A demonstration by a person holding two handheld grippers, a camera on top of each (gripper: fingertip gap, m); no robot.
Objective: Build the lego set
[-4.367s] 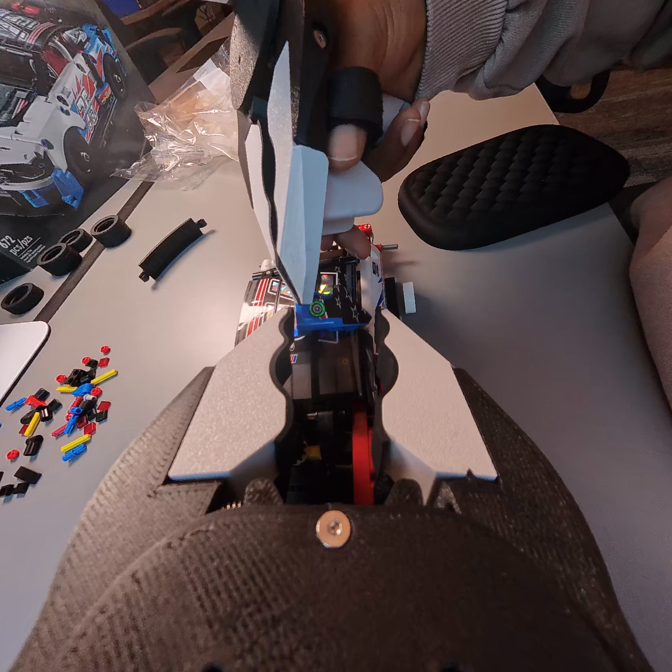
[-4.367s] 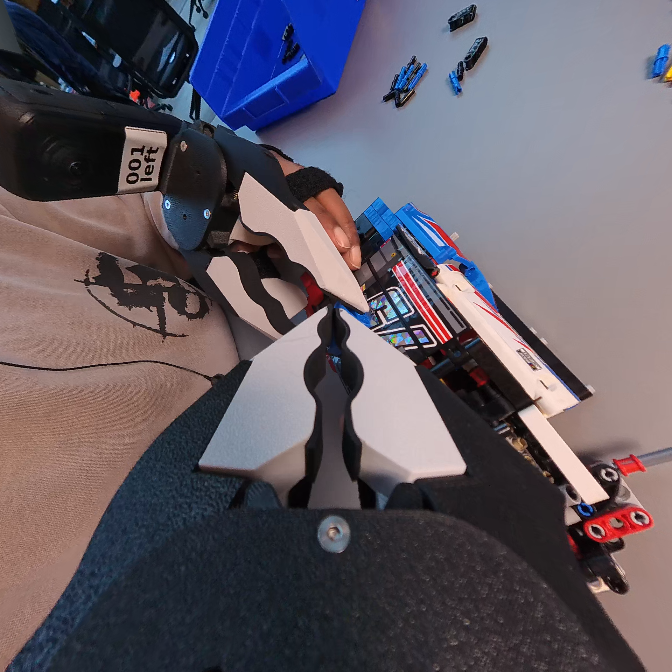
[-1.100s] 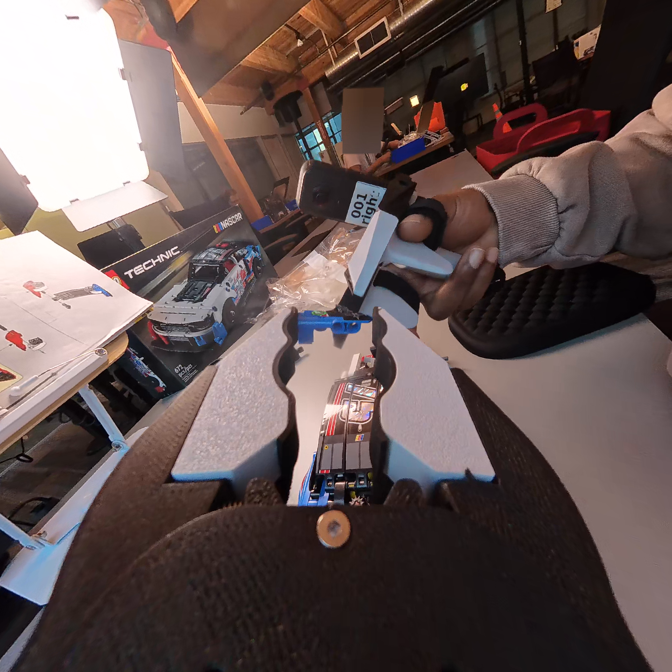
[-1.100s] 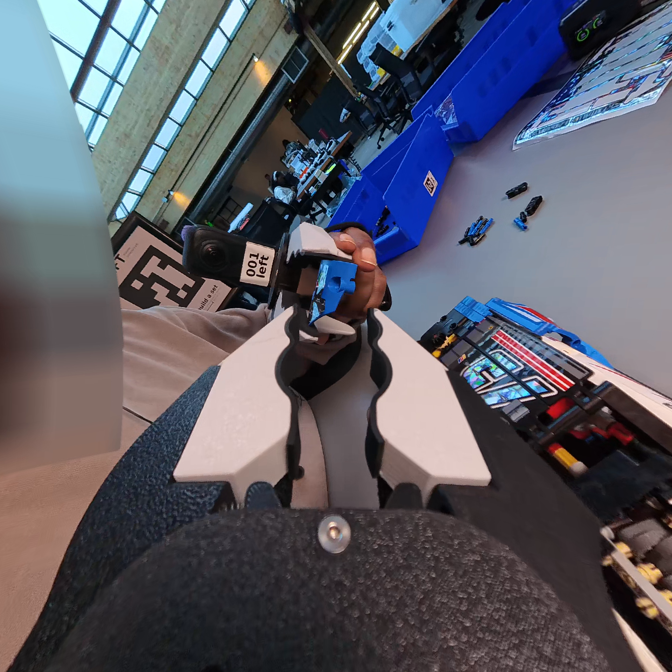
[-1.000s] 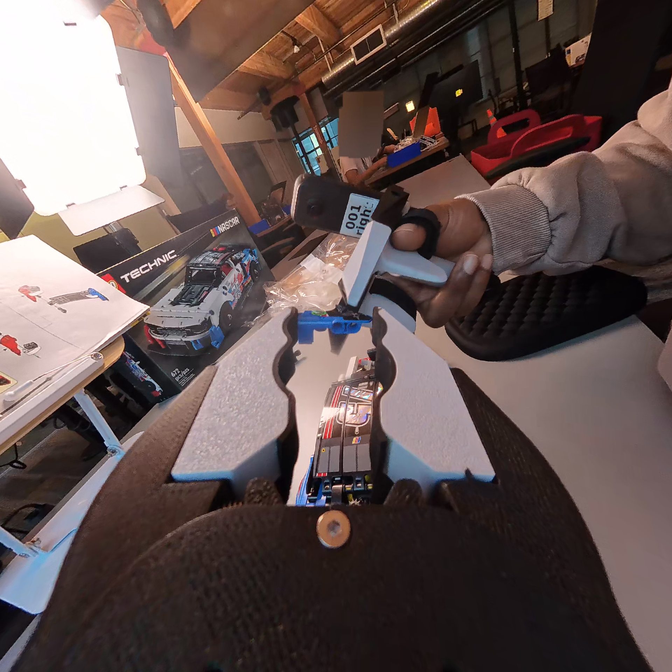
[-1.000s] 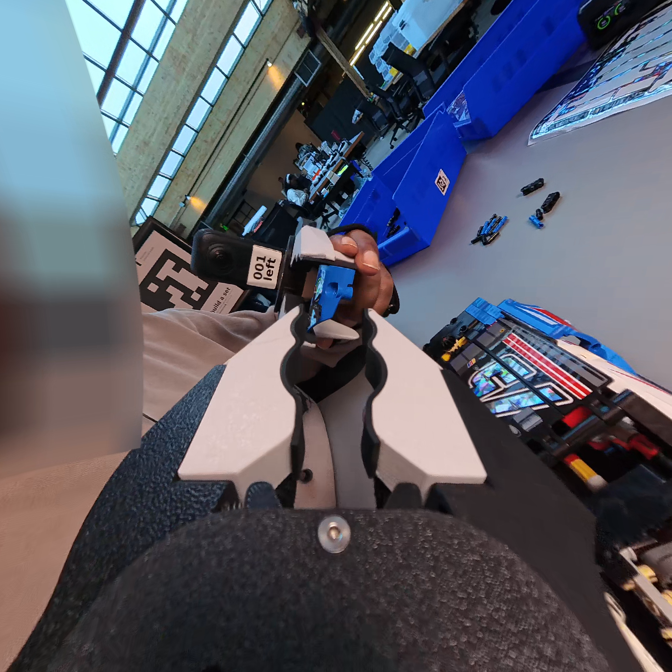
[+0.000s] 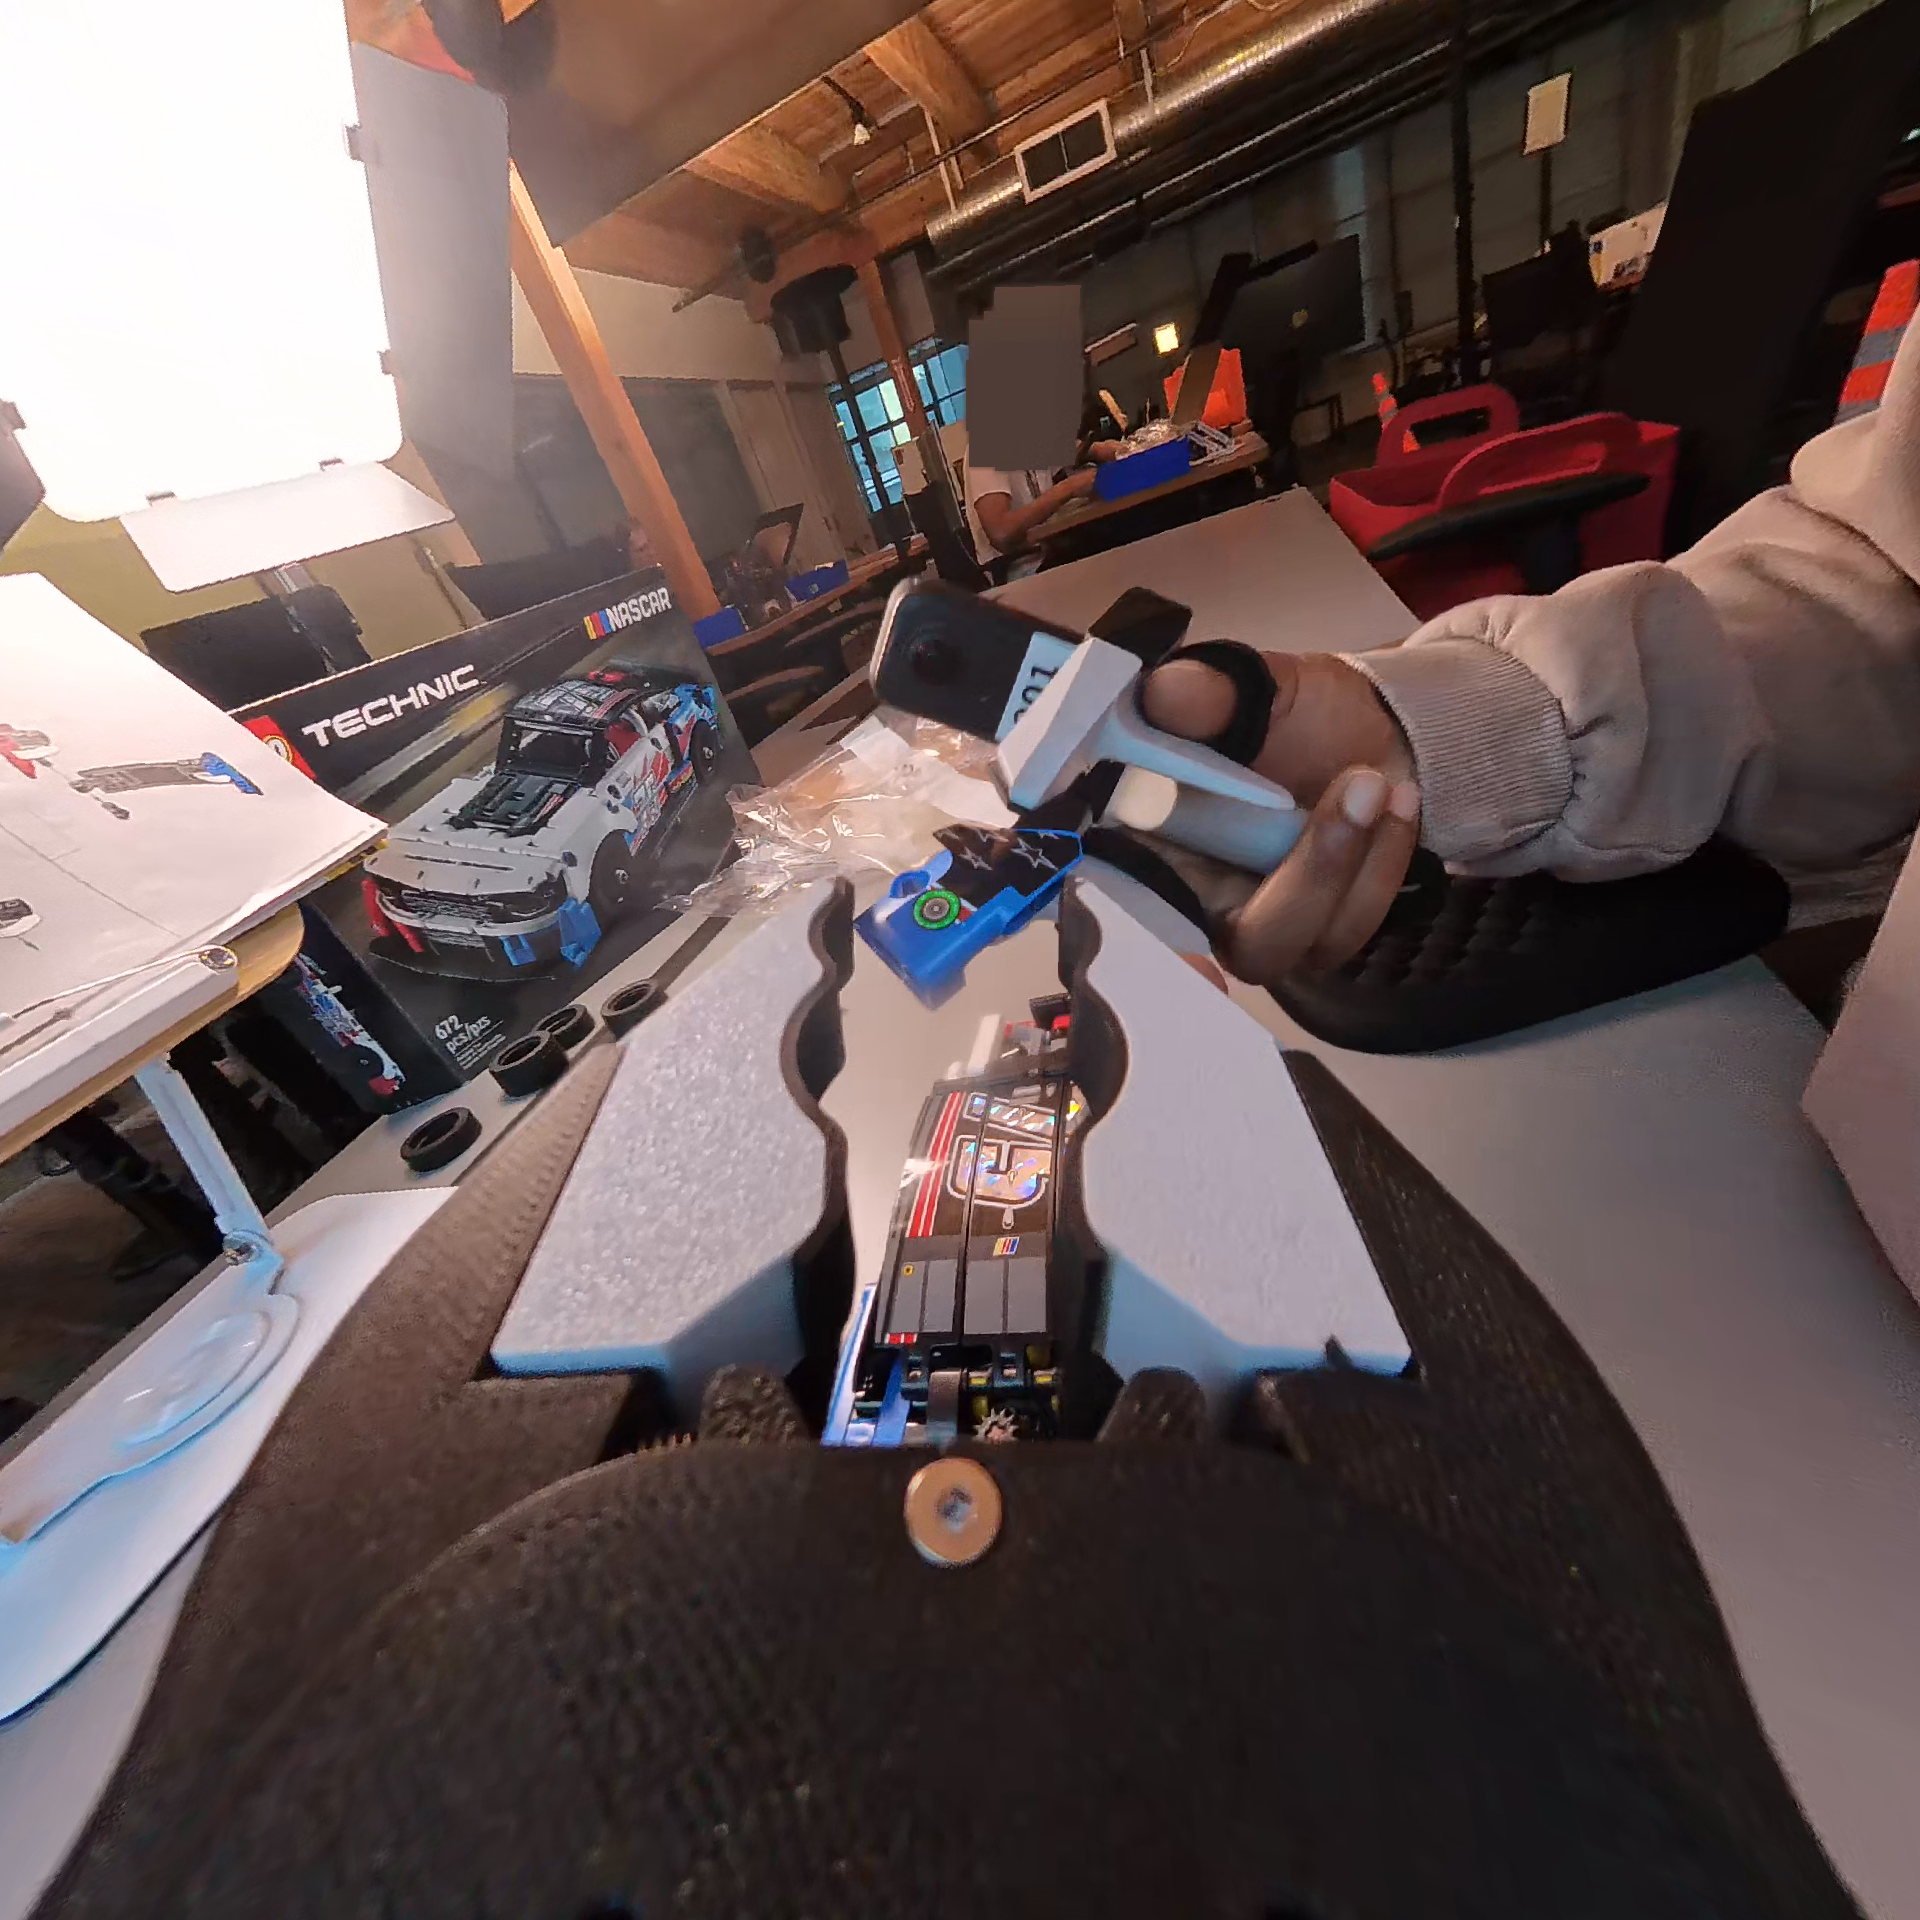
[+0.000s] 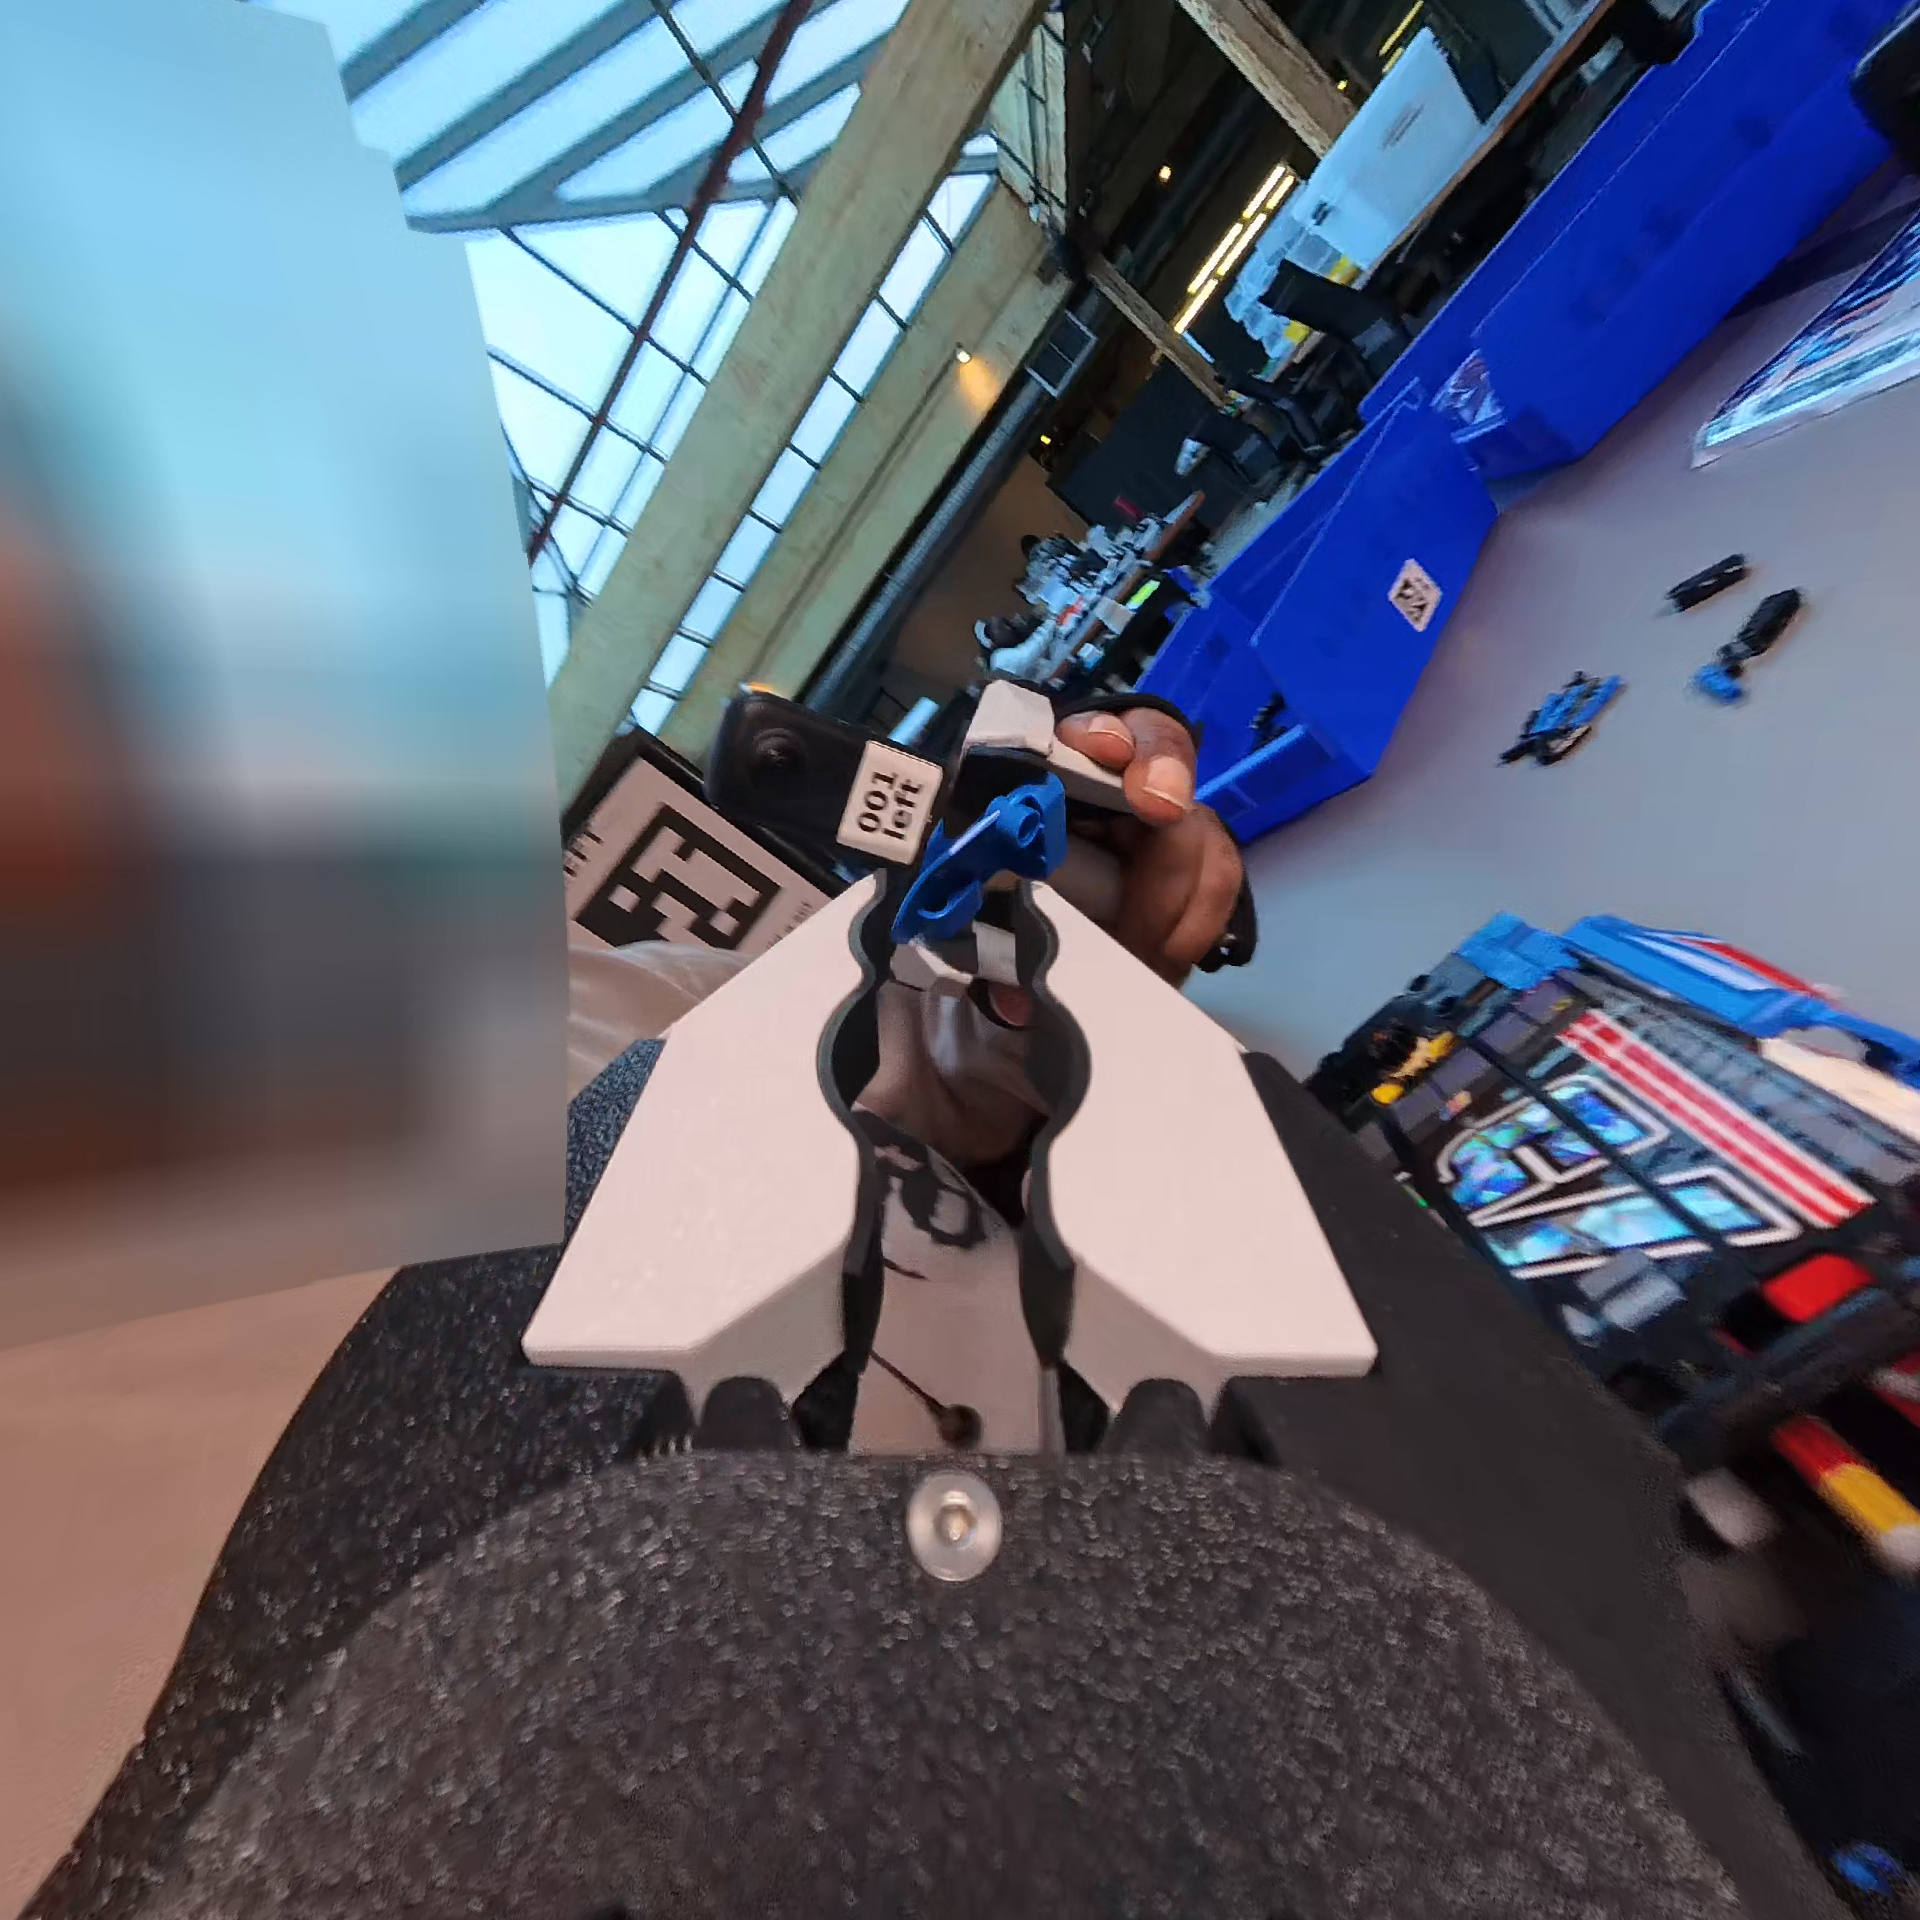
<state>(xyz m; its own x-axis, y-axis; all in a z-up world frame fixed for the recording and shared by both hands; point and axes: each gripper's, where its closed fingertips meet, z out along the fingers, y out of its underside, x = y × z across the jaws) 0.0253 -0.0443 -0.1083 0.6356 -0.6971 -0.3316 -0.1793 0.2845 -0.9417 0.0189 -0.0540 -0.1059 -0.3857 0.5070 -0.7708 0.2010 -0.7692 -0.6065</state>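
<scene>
A small blue panel with a black starred sticker and a green round sticker hangs in the air, tilted, between both grippers. My left gripper pinches it across its fingertips. My right gripper faces the left one and its narrowed jaws close on the panel's lower end. The right gripper also shows in the left wrist view, held by a hand. The part-built race car lies on the grey table under the grippers, and it also shows at the right of the right wrist view.
The set's box, an open instruction booklet, loose black tyres and a clear plastic bag lie to the left. A black padded rest sits behind the right hand. Blue bins and small loose parts lie beyond.
Both grippers lifted off the car with the blue panel. The right gripper's jaws narrowed onto it, and the panel turned from edge-on to tilted, with its face showing.
</scene>
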